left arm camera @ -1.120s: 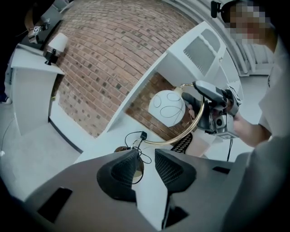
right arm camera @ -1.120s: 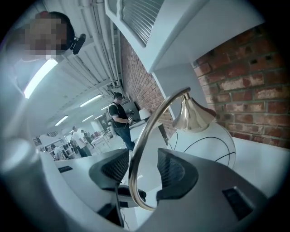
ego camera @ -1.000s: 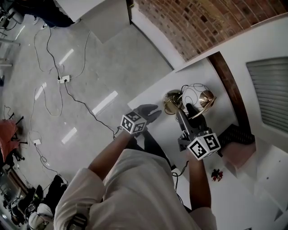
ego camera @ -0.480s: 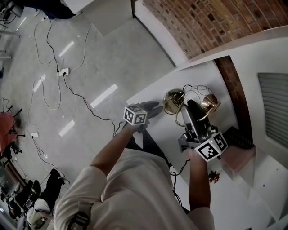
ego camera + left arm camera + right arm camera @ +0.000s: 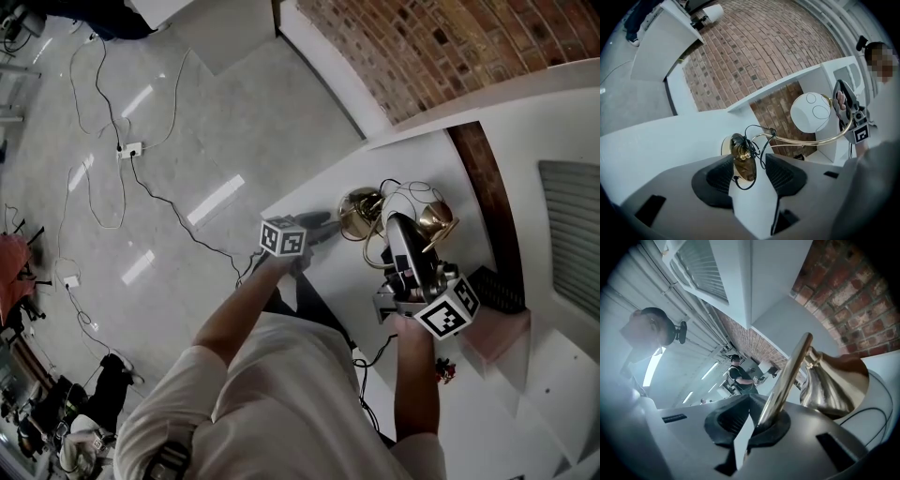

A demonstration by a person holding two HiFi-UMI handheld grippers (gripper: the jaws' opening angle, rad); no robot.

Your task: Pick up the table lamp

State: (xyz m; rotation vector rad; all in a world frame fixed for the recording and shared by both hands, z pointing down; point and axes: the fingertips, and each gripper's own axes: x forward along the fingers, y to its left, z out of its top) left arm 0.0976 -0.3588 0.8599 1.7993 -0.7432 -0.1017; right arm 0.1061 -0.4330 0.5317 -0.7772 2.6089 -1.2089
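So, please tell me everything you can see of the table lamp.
The table lamp has a round brass-coloured base, a thin curved brass arm and a white globe shade with thin dark rings on it. A black cord is bundled above the base. It is at a white table beside a brick wall. The right gripper is shut on the arm. The left gripper has its jaws, just opening, at the base without pressing it.
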